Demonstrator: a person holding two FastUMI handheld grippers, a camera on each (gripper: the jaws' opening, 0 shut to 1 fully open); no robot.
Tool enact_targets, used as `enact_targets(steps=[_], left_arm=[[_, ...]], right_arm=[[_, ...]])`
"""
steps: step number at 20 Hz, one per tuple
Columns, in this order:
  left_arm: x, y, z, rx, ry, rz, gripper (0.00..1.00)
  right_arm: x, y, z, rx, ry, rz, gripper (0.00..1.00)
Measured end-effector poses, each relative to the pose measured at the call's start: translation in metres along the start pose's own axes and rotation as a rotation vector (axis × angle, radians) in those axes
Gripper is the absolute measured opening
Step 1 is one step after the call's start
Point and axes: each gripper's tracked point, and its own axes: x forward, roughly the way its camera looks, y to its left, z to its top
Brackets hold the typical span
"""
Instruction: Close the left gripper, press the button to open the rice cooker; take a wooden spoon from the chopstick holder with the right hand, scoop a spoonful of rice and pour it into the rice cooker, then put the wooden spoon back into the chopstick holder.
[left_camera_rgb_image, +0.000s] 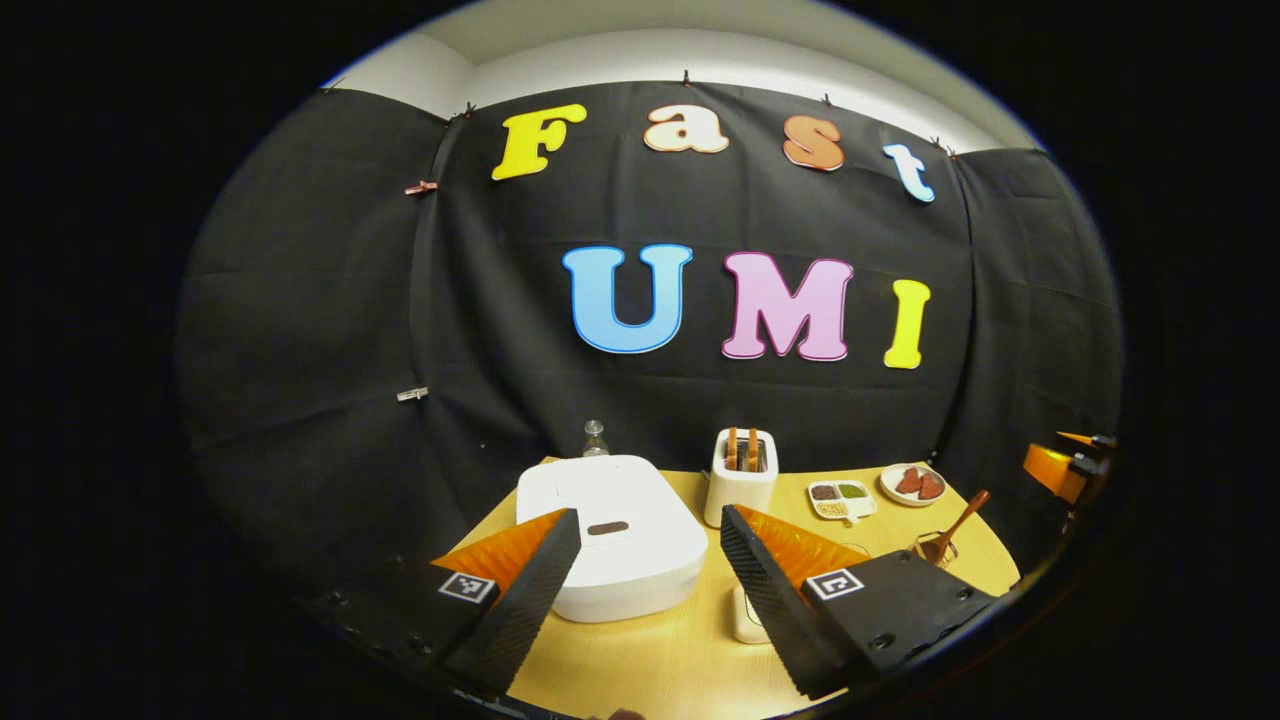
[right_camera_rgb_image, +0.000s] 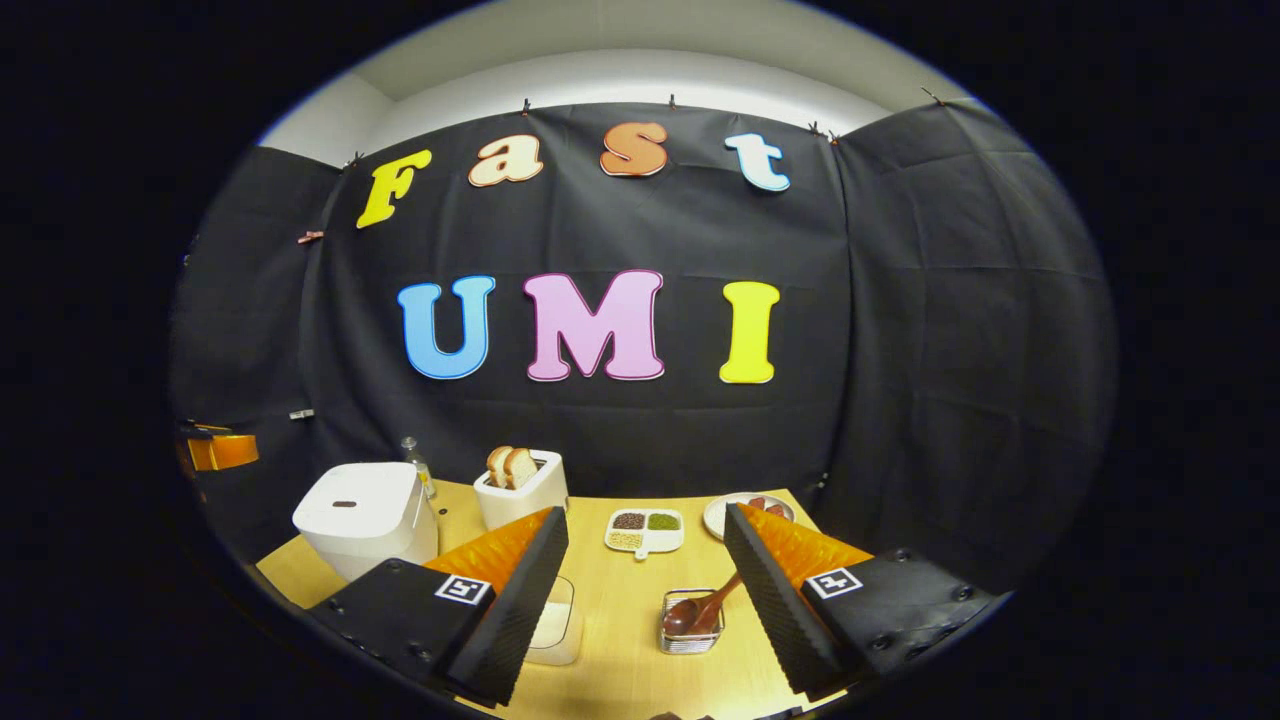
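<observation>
The white rice cooker (left_camera_rgb_image: 620, 535) stands shut on the wooden table, a dark button (left_camera_rgb_image: 608, 527) on its lid. My left gripper (left_camera_rgb_image: 650, 514) hangs open just above and in front of it, touching nothing. A wooden spoon (right_camera_rgb_image: 700, 610) leans in the small wire chopstick holder (right_camera_rgb_image: 690, 632), just ahead of my right gripper (right_camera_rgb_image: 645, 512), which is open and empty. A pale tub of rice (right_camera_rgb_image: 555, 620) sits partly behind that gripper's left finger. In the left gripper view the spoon (left_camera_rgb_image: 958, 522) and holder (left_camera_rgb_image: 935, 550) are at the right.
A white toaster (right_camera_rgb_image: 520, 488) with bread slices stands at the back beside the cooker (right_camera_rgb_image: 365, 515). A sectioned dish of grains (right_camera_rgb_image: 645, 530), a plate of reddish pieces (left_camera_rgb_image: 915, 483) and a small bottle (left_camera_rgb_image: 595, 437) sit along the far side. The table edge (left_camera_rgb_image: 650, 670) is close below.
</observation>
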Motion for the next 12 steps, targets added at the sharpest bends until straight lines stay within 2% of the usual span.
enact_targets(steps=[4,12], left_arm=[[-0.02,-0.005,-0.007,0.012,-0.04,-0.055,0.97],[-0.018,-0.009,-0.016,0.016,-0.048,-0.132,0.97]], right_arm=[[-0.023,0.0,-0.003,0.008,0.002,-0.05,0.98],[-0.031,0.034,0.001,0.008,-0.012,-0.034,0.98]])
